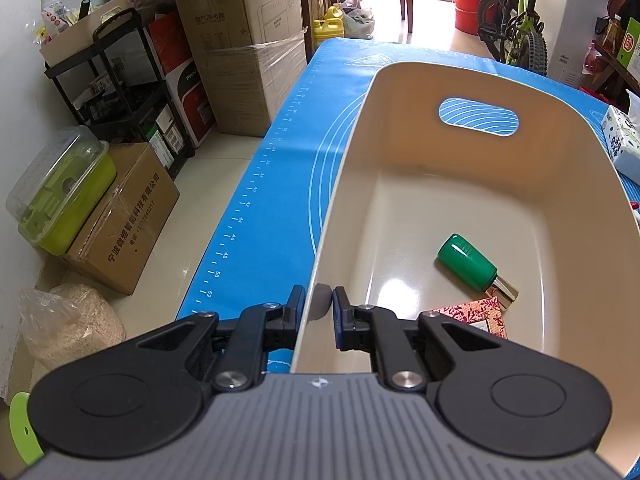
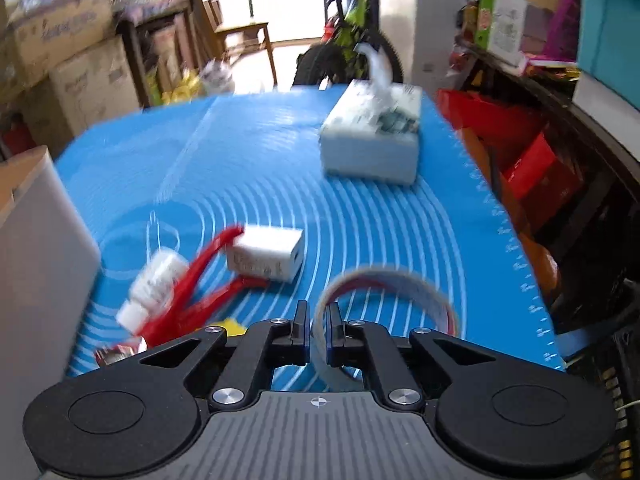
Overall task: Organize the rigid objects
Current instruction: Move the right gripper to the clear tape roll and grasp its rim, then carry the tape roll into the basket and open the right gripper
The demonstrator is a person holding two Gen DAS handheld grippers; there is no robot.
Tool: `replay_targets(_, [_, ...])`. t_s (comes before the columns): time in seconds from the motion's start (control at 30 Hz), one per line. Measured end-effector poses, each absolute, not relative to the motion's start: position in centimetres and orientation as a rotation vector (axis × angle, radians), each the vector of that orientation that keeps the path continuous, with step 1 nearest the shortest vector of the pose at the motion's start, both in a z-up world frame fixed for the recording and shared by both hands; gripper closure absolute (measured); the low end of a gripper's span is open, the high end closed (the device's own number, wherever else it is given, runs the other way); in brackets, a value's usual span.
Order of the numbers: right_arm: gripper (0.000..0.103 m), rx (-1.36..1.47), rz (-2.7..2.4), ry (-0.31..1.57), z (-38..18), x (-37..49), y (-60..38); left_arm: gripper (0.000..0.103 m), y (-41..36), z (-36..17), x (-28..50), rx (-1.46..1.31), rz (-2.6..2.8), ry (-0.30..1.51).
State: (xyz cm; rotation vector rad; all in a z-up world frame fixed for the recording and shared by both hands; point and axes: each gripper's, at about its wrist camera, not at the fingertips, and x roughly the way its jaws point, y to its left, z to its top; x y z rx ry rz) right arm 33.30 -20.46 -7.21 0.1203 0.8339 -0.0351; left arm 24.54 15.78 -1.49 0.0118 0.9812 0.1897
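My left gripper [image 1: 319, 300] is shut on the near left rim of a beige plastic bin [image 1: 420, 92] that stands on the blue mat. A green bottle [image 1: 466, 262] with a gold cap lies on its side in the bin, beside a red patterned box [image 1: 482, 314]. In the blurred right wrist view my right gripper [image 2: 318, 316] is shut on the near wall of a grey ring with a red inner band [image 2: 400, 276]. Left of it on the mat lie a white adapter block [image 2: 266, 254], red-handled scissors [image 2: 192, 300] and a small white bottle [image 2: 154, 284].
A tissue box [image 2: 372, 140] stands far right on the blue mat [image 2: 260, 152]. The bin's outer wall [image 2: 36, 248] rises at the left of the right wrist view. Cardboard boxes [image 1: 248, 60], a black cart, a bicycle [image 1: 520, 20] and red crates [image 2: 532, 168] surround the table.
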Motion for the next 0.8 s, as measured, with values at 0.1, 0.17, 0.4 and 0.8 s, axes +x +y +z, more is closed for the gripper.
replay_targets(0.1, [0.085,0.172,-0.044,0.787,-5.9,32.9,-21.1,0.087,15.7,-1.5,24.6,0.012,0.19,0.981])
replay_targets(0.17, [0.085,0.183,-0.044,0.758,-5.1,32.5,-21.1,0.087,15.8,-1.5,24.6,0.013,0.19,0.981])
replay_targets(0.4, [0.085,0.211,-0.03,0.675,-2.7,31.6,-20.6,0.087,15.8,-1.5,24.5,0.013,0.19,0.981])
replay_targets(0.8, [0.085,0.206,0.158,0.54,1.7,29.6,-15.5,0.087,15.9,-1.4,24.5,0.015,0.188,0.982])
